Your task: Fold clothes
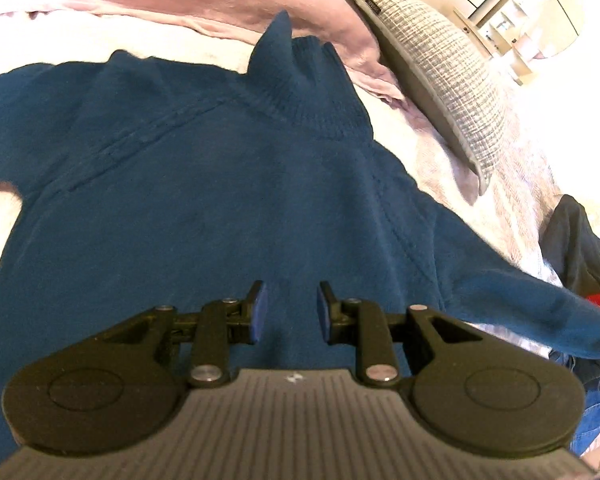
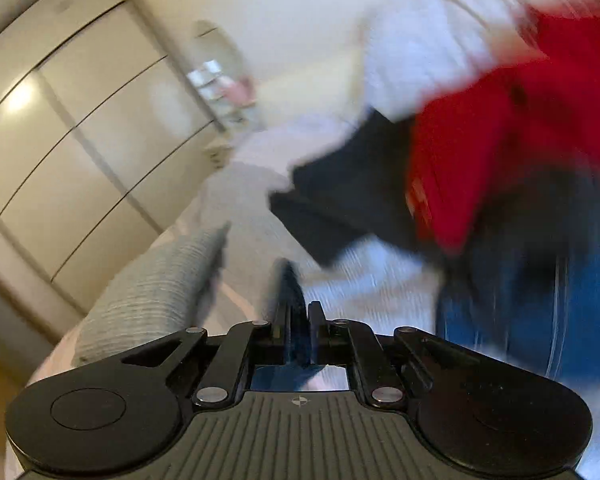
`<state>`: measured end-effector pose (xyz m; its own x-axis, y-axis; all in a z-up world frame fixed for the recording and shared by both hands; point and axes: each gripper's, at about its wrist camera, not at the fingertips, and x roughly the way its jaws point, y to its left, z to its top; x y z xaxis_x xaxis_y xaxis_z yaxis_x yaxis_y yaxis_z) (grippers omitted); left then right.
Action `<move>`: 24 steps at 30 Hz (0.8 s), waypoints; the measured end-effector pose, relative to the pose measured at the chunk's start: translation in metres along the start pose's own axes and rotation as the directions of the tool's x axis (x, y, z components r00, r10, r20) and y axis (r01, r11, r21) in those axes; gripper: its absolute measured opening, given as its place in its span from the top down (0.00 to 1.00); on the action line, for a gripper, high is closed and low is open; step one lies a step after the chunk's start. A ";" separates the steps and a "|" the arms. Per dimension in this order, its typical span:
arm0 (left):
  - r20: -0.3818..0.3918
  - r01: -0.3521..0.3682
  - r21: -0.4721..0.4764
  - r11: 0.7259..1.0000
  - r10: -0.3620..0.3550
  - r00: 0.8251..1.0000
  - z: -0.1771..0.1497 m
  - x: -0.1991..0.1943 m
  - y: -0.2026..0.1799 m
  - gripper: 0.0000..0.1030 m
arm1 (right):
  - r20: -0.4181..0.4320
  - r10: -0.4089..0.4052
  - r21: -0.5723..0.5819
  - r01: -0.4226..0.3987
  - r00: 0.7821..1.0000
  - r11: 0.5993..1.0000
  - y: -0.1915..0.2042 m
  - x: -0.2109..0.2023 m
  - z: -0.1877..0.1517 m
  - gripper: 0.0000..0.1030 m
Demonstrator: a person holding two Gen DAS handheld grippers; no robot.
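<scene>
Because the teal knit sweater (image 1: pixel 188 184) lies spread flat on the pale bedspread (image 1: pixel 516 216), collar toward the grey woven pillow (image 1: pixel 440 80), its body is laid out ready for folding. Over the sweater's lower body hangs the left gripper (image 1: pixel 288 308), jaws apart with nothing between them. Only the blurred right-wrist view shows the right gripper (image 2: pixel 300 312), jaws pinched together on a strip of teal fabric, probably the sweater's sleeve, beyond it a heap of red (image 2: pixel 480 152), black and denim clothes, and wardrobe doors (image 2: pixel 60 140).
</scene>
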<state>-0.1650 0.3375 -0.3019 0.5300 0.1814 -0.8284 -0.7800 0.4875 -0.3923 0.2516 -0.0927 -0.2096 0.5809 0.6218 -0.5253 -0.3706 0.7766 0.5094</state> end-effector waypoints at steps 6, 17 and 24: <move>-0.032 0.002 -0.011 1.000 -0.002 0.999 -0.018 0.003 0.001 0.80 | -0.203 -0.330 -0.205 0.289 0.922 0.935 -0.008 0.041 0.021 0.99; -0.002 -0.065 -0.057 0.996 0.065 0.998 -0.017 -0.018 0.044 0.79 | -0.308 -0.243 0.225 0.318 0.920 0.921 -0.060 0.106 -0.093 0.42; 0.026 -0.115 -0.090 0.989 0.118 0.993 -0.012 -0.030 0.076 0.80 | -0.192 -0.234 0.249 0.278 0.953 0.928 -0.093 0.125 -0.101 0.92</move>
<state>-0.2447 0.3588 -0.3119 0.4429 0.2598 -0.8581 -0.8625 0.3848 -0.3287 0.2857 -0.0768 -0.3919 0.5013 0.4306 -0.7505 -0.0025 0.8681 0.4964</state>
